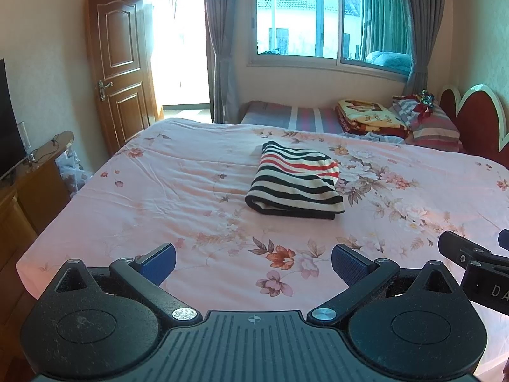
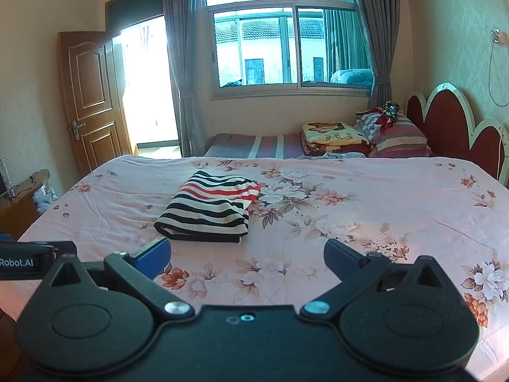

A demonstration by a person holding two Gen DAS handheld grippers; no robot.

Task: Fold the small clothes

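Two views, taken in turn. From the left wrist, the left gripper [image 1: 253, 262] hangs above the near part of the floral bedspread [image 1: 165, 197] with its blue pads spread wide and nothing between them. The striped garment [image 1: 296, 183] lies ahead near the bed's middle, already a compact layered rectangle, well apart from the fingers; I judge the fold done, which explains the empty tongs. The right gripper's tip shows at the frame's right edge.

From the right wrist, the right gripper [image 2: 246, 259] is likewise spread and empty, held back over the bedspread [image 2: 366, 222]. The striped garment [image 2: 208, 207] rests flat, ahead and slightly left, untouched, its rolled edge facing the camera
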